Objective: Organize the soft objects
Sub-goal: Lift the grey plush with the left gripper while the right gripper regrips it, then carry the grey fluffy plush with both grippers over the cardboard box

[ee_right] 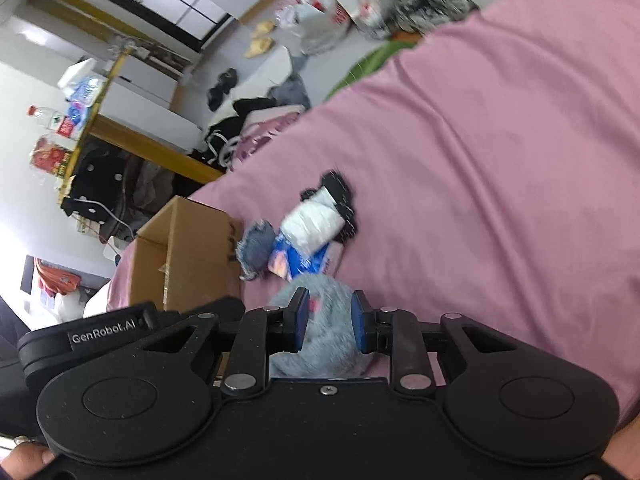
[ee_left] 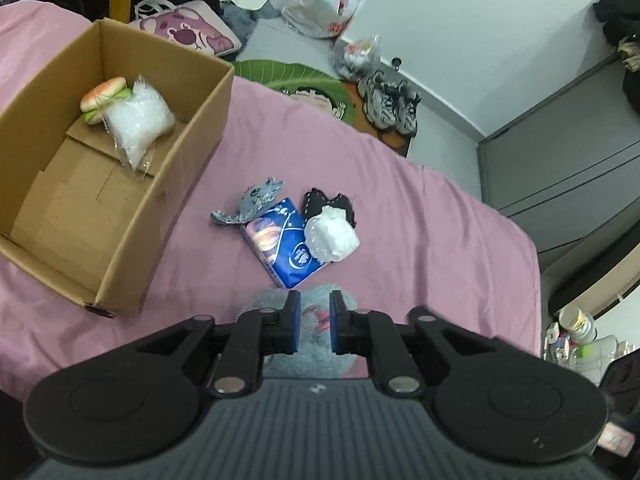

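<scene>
A grey-blue fluffy plush (ee_left: 312,320) lies on the pink sheet under my left gripper (ee_left: 314,324), whose jaws are a little apart above it. In the right wrist view my right gripper (ee_right: 330,322) is shut on the same plush (ee_right: 324,332). Beyond it lie a blue tissue pack (ee_left: 286,250), a white crumpled bag (ee_left: 330,238), a black fuzzy item (ee_left: 320,200) and a grey cloth piece (ee_left: 250,202). An open cardboard box (ee_left: 172,184) at the left holds a toy burger (ee_left: 105,98) and a clear bag (ee_left: 138,124).
The pink sheet (ee_left: 420,220) covers the bed. Beyond its far edge are a green mat (ee_left: 296,80), sneakers (ee_left: 390,104), plastic bags (ee_left: 324,4) and a pink pillow (ee_left: 188,32). A grey cabinet (ee_left: 560,160) stands at the right.
</scene>
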Tool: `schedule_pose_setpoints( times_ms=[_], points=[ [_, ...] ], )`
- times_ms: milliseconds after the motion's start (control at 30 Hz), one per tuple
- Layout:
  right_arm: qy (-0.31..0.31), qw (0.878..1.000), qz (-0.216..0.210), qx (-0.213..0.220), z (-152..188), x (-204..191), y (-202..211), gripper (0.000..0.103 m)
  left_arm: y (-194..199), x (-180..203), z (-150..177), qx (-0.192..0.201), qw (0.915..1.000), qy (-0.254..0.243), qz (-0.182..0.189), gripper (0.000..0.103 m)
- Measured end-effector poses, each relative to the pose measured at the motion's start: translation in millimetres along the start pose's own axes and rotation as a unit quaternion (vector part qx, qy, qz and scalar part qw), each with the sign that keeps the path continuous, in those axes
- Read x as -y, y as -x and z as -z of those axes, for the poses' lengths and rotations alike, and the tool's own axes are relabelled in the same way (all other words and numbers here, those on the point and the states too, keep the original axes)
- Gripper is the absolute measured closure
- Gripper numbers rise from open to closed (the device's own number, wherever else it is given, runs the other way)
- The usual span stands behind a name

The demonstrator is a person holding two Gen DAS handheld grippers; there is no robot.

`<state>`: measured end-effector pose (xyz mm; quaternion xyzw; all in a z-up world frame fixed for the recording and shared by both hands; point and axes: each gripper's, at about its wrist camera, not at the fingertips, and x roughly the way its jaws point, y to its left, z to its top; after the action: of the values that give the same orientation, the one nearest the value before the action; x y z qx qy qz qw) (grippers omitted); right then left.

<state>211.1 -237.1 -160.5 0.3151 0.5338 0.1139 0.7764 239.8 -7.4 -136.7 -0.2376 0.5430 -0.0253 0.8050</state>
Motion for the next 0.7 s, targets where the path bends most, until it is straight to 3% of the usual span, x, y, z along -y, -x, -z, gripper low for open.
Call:
schedule_pose_setpoints(
  times_ms=[67,167,567,700],
  points=[
    [-0.016,1.0,0.0,-0.004,2,4,-2,0.075,-6,-2,0,-0.003,0.9999,-0.003,-0.011,0.074],
    [-0.043,0.999,0.0,-0.009,4,10,-6,0.067,-15,-5,-1,-0.007,0.9997,-0.004,-0.022,0.066],
    [-0.074,0.996,0.004,-0.056,12,20,-39,0.065,-51,-1,-1,-0.039,0.9982,-0.024,-0.04,0.065],
    [-0.064,0.996,0.0,-0.056,12,17,-40,0.076,-59,-3,-2,-0.046,0.9977,-0.023,-0.045,0.065]
  ],
)
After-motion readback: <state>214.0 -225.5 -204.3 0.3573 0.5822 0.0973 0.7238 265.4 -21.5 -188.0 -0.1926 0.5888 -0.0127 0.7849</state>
